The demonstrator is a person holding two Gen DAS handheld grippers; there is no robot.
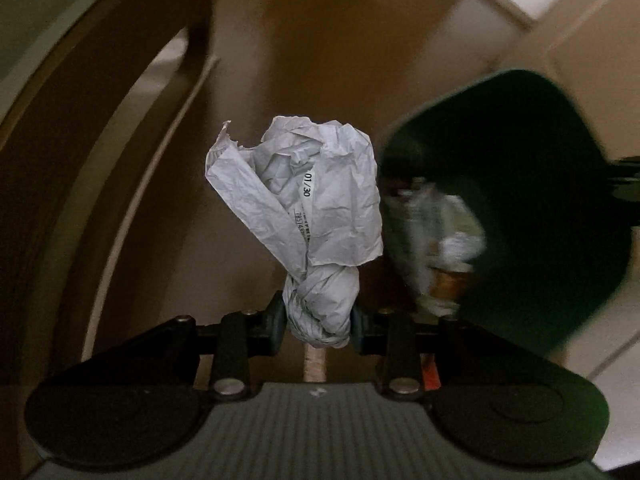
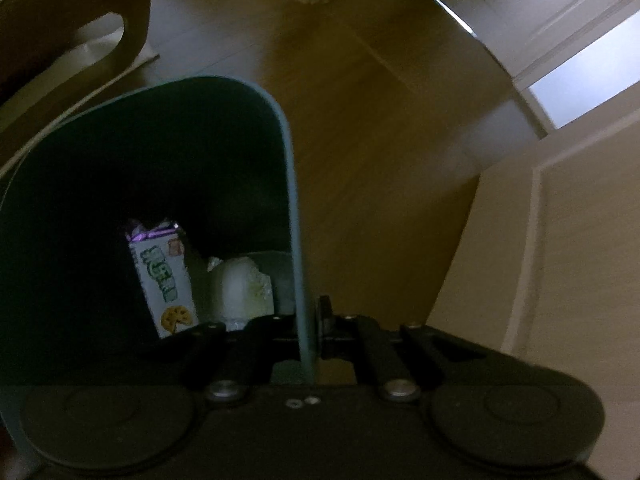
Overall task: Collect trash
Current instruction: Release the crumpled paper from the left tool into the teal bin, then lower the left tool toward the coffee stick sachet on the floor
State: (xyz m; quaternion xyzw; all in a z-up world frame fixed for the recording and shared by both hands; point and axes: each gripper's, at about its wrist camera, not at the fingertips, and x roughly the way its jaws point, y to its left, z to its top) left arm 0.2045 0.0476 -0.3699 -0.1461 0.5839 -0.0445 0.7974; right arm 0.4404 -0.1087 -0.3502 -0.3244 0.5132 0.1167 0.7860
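Pinching the knotted end of the crumpled paper (image 1: 304,216), its length running straight out ahead, the left hand-held gripper (image 1: 318,326) has the green bin (image 1: 520,184) just to its right — mouth tipped its way — rim clamped by the right hand-held gripper (image 2: 310,330)

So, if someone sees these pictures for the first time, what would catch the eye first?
First the crumpled paper in the middle of the left view, its twisted end pinched in the left gripper. Next the dark green bin, whose wall the right gripper clamps, with a snack box inside, above the wooden floor.
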